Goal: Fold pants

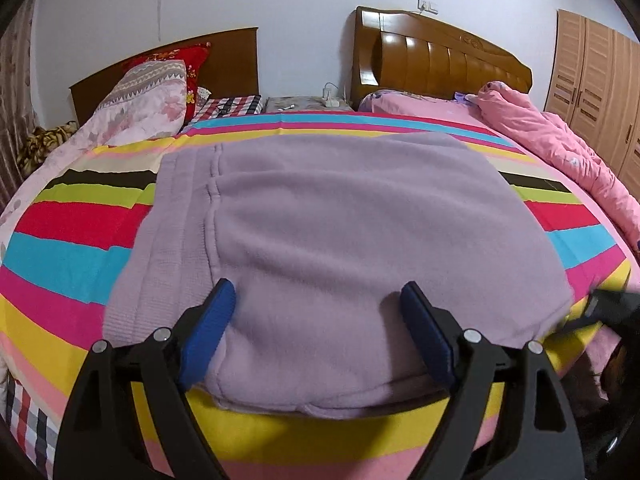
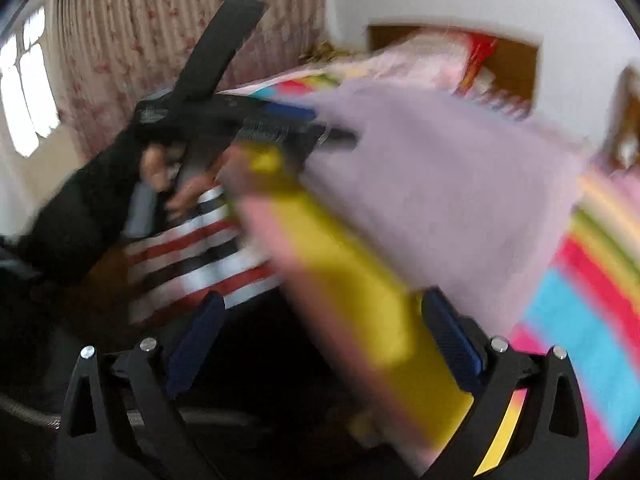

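Note:
The lilac fleece pants lie folded into a thick rectangle on the striped bedspread, ribbed waistband to the left. My left gripper is open, its blue pads resting over the near edge of the pants, gripping nothing. In the blurred right wrist view the pants show at upper right. My right gripper is open and empty, off the bed's near edge beside the pants' corner. The left gripper and the hand holding it appear there at the left.
Pillows and a wooden headboard stand at the far end. A pink quilt is bunched on the right. A wardrobe is at far right. A curtain and window are left of the bed.

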A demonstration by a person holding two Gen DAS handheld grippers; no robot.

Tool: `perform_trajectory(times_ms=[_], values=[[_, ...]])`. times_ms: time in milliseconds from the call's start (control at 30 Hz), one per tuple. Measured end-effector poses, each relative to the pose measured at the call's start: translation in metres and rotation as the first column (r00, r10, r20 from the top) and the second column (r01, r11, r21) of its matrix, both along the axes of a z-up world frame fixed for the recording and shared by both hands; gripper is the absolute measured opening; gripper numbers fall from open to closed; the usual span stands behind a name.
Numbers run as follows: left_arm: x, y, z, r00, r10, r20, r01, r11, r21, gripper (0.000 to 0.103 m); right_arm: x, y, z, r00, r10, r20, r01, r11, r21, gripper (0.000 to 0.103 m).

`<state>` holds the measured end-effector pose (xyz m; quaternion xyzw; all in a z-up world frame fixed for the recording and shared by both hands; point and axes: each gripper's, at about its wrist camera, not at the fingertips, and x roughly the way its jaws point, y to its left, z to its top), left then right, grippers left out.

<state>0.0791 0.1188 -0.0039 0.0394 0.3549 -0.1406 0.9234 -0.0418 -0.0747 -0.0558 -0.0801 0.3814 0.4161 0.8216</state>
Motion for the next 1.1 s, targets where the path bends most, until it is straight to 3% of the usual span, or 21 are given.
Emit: perform_trajectory(times_ms=[100, 200, 300, 367, 433, 467, 500, 533, 600, 667, 700, 767, 800, 833, 900, 933, 1033, 1100], values=[[0.005, -0.004, 0.020, 0.999, 0.011, -0.041, -0.011, 1.000, -0.005, 0.084, -0.015, -0.003, 0.008, 0.997, -0.022, 0.074, 0.024, 0.999, -0.028, 0.094], [0.008, -0.013, 0.054, 0.999, -0.053, -0.002, 0.053, 0.996, -0.073, 0.084, -0.028, -0.018, 0.040, 0.992, 0.030, 0.125, -0.040, 0.996, 0.077, 0.094], [0.024, -0.036, 0.071, 0.996, -0.081, 0.045, 0.081, 0.997, -0.007, 0.088, -0.010, -0.037, 0.071, 0.987, -0.021, 0.157, -0.005, 0.987, 0.160, 0.096], [0.041, -0.049, 0.064, 0.995, -0.101, 0.018, 0.101, 0.995, 0.020, 0.089, 0.020, -0.049, 0.089, 0.979, -0.086, 0.186, 0.056, 0.985, 0.161, 0.096], [0.064, -0.062, 0.036, 0.990, -0.087, -0.111, 0.095, 0.993, 0.071, 0.088, 0.054, -0.055, 0.099, 0.979, -0.113, 0.167, 0.086, 0.982, 0.165, 0.097], [0.069, -0.070, 0.011, 0.978, -0.072, -0.195, 0.101, 0.984, 0.144, 0.088, 0.073, -0.060, 0.101, 0.982, -0.126, 0.140, 0.101, 0.979, 0.175, 0.097], [0.061, -0.073, 0.002, 0.984, -0.076, -0.161, 0.105, 0.978, 0.180, 0.089, 0.101, -0.068, 0.101, 0.984, -0.151, 0.091, 0.131, 0.971, 0.197, 0.097], [0.054, -0.070, 0.000, 0.989, -0.071, -0.126, 0.092, 0.982, 0.167, 0.089, 0.121, -0.074, 0.100, 0.982, -0.178, 0.058, 0.162, 0.965, 0.205, 0.097], [0.041, -0.056, -0.004, 0.994, -0.056, -0.099, 0.065, 0.994, 0.085, 0.089, 0.156, -0.080, 0.097, 0.956, -0.285, 0.077, 0.270, 0.950, 0.156, 0.097], [0.034, -0.052, -0.008, 0.995, -0.081, -0.053, 0.085, 0.994, 0.068, 0.089, 0.197, -0.082, 0.093, 0.890, -0.431, 0.149, 0.431, 0.902, 0.030, 0.097], [0.033, -0.050, -0.010, 0.996, -0.085, -0.041, 0.088, 0.994, 0.060, 0.089, 0.210, -0.078, 0.089, 0.873, -0.460, 0.161, 0.467, 0.884, -0.009, 0.097], [0.034, -0.049, -0.012, 0.996, -0.089, -0.030, 0.090, 0.995, 0.052, 0.089, 0.236, -0.070, 0.080, 0.883, -0.446, 0.143, 0.458, 0.887, -0.056, 0.097], [0.034, -0.049, -0.013, 0.996, -0.088, -0.026, 0.089, 0.995, 0.049, 0.089, 0.249, -0.060, 0.072, 0.909, -0.403, 0.107, 0.412, 0.907, -0.090, 0.097], [0.033, -0.049, -0.014, 0.996, -0.087, -0.021, 0.088, 0.995, 0.047, 0.089, 0.266, -0.041, 0.055, 0.936, -0.336, 0.100, 0.350, 0.917, -0.191, 0.096], [0.030, -0.047, -0.016, 0.996, -0.085, -0.003, 0.085, 0.996, 0.041, 0.089, 0.294, -0.036, 0.036, 0.900, -0.399, 0.174, 0.435, 0.834, -0.341, 0.096], [0.029, -0.046, -0.016, 0.996, -0.090, 0.004, 0.089, 0.995, 0.035, 0.089, 0.307, -0.042, 0.031, 0.886, -0.435, 0.159, 0.463, 0.819, -0.339, 0.096], [0.029, -0.046, -0.016, 0.996, -0.090, 0.006, 0.090, 0.996, 0.030, 0.089, 0.309, -0.049, 0.052, 0.853, -0.499, 0.155, 0.522, 0.826, -0.214, 0.095], [0.032, -0.044, -0.017, 0.996, -0.090, 0.007, 0.090, 0.995, 0.031, 0.089, 0.298, -0.039, 0.066, 0.888, -0.440, 0.136, 0.455, 0.882, -0.122, 0.095]])
